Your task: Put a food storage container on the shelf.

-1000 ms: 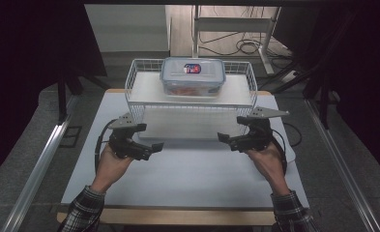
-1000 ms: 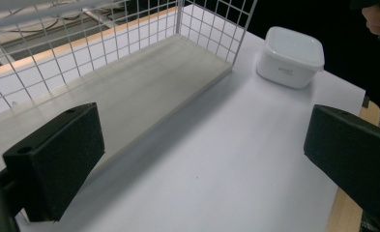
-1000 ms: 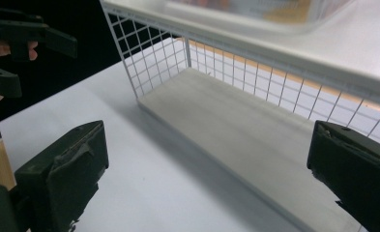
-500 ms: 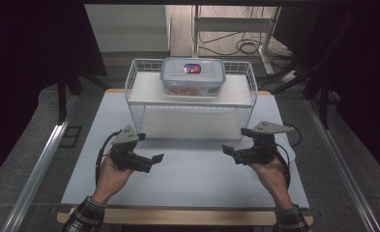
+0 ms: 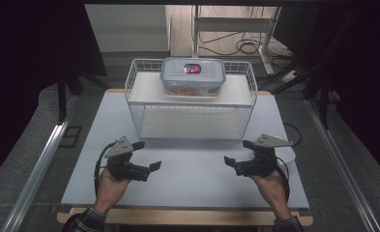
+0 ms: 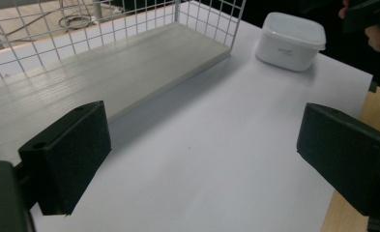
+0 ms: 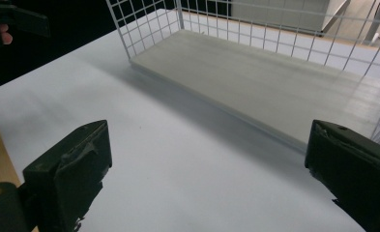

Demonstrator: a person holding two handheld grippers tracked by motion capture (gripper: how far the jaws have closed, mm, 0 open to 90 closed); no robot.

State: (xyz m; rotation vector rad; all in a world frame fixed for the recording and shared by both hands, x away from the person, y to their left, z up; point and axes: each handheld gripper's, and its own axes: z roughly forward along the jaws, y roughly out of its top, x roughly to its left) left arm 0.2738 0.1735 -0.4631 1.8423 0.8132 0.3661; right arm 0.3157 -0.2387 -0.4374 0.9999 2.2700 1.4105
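clear lidded box (image 5: 192,76) with orange contents sits atop wire rack (image 5: 190,118); both hand-held grippers gape wide, empty.

A white table (image 5: 187,183) with a wooden edge carries the things. On it stand a white wire rack (image 5: 190,113) and, near the right edge, a small white lidded tub (image 6: 290,41).

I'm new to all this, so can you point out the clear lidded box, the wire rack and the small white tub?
Clear lidded box (image 5: 192,77), high view, on its lid.
Wire rack (image 5: 189,122), high view, front mesh.
Small white tub (image 6: 289,41), left gripper view, its side wall.
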